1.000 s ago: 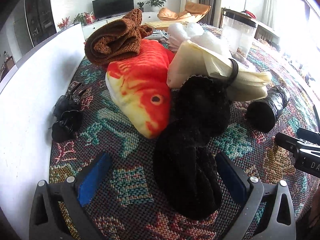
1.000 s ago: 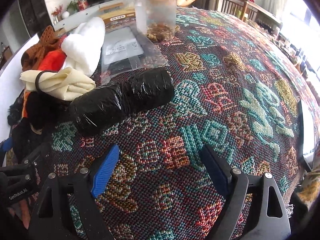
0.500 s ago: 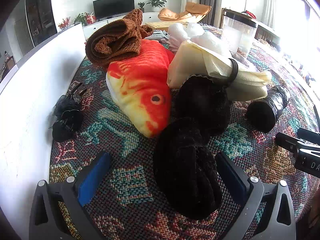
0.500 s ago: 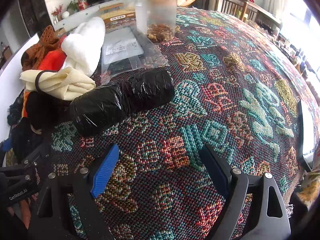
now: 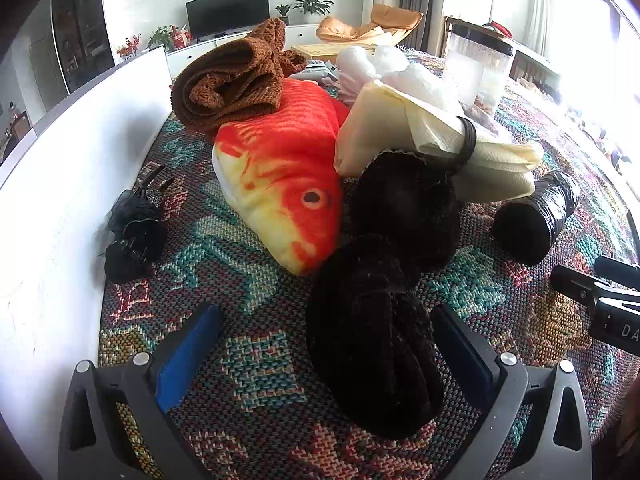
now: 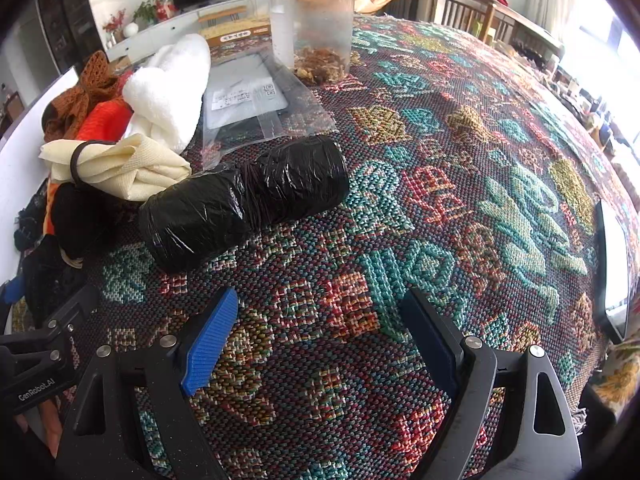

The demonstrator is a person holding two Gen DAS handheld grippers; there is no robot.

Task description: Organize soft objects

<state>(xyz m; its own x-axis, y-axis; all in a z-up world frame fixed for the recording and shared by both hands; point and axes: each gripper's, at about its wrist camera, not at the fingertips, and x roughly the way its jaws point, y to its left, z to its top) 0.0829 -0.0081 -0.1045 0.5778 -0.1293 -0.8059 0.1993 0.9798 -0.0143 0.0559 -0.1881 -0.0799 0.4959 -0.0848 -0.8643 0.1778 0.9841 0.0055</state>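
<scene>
— Trouble ahead, as I read it from here: my left gripper is spread wide, the near end of the black fuzzy bundle between its fingers, nothing pinched.

— Where is the bundle on the table?

— Near the front edge, toward the white wall side. Its far half touches the fish plush and sits under the cream cloth with the black band.

— So what goes wrong?

— If I close on one lobe only, the rest probably sags and drags the cream cloth or nudges the fish. The brown knit rests on the fish's tail and could slide off.

— And the right one?

— My right gripper is spread too, holding nothing, over bare tablecloth. The black wrapped roll lies just ahead, left of its line. It's round and slick-looking; a glancing touch may roll it toward the clear jar and the plastic bag.
</scene>
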